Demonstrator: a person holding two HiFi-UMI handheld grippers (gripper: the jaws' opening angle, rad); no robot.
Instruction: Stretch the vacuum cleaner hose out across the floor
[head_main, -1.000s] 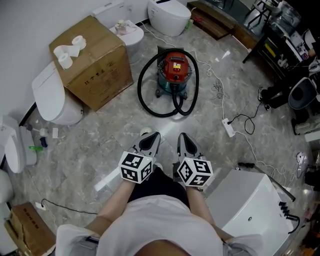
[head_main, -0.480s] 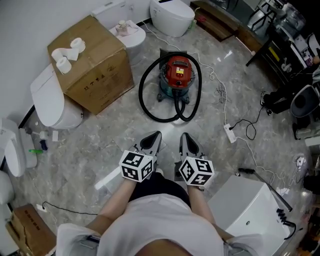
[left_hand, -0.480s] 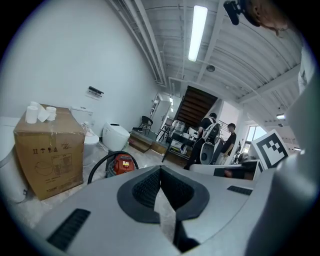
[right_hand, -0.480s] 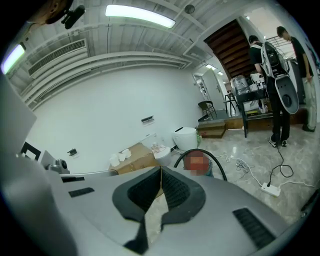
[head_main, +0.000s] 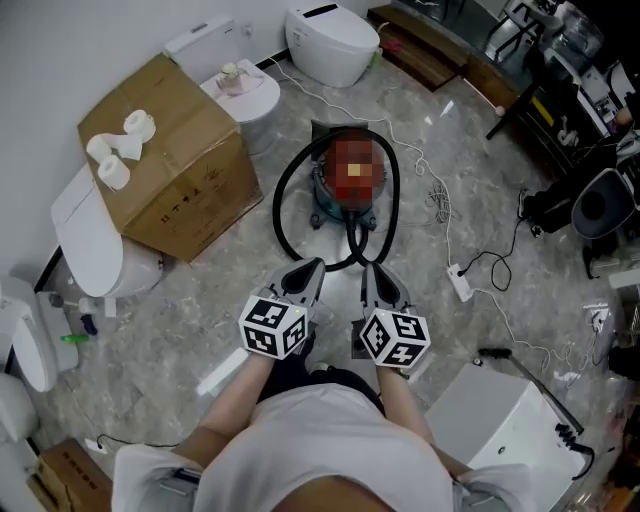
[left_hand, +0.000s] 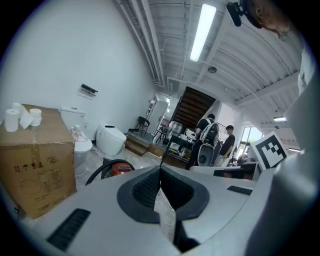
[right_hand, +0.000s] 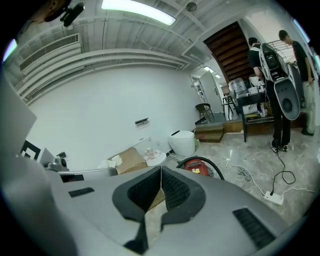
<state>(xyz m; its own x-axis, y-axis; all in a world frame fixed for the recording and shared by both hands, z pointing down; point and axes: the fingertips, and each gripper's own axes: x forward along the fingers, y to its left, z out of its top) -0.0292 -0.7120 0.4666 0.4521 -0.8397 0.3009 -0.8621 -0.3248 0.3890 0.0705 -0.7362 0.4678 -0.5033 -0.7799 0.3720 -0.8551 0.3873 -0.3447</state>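
Observation:
A red and teal vacuum cleaner (head_main: 335, 195) stands on the marble floor, partly under a mosaic patch. Its black hose (head_main: 280, 205) is coiled in a loop around it. My left gripper (head_main: 308, 268) and right gripper (head_main: 372, 270) are side by side just short of the loop's near edge, both shut and empty. Over the shut tips of the left gripper (left_hand: 160, 170), the left gripper view shows the vacuum cleaner (left_hand: 119, 168) and the hose (left_hand: 96, 173). The right gripper (right_hand: 161, 172) likewise looks onto the vacuum cleaner (right_hand: 197, 166) and the hose (right_hand: 216, 169).
A cardboard box (head_main: 175, 175) topped with toilet paper rolls (head_main: 115, 160) sits left of the vacuum. Toilets (head_main: 330, 40) (head_main: 90, 230) stand nearby. A white cable runs to a power strip (head_main: 460, 282) on the right. A white appliance (head_main: 500, 410) is near right. People (right_hand: 272, 75) stand farther off.
Both grippers have moved forward together toward the vacuum cleaner, and their tips have reached the near edge of the hose loop. Their jaws stayed shut.

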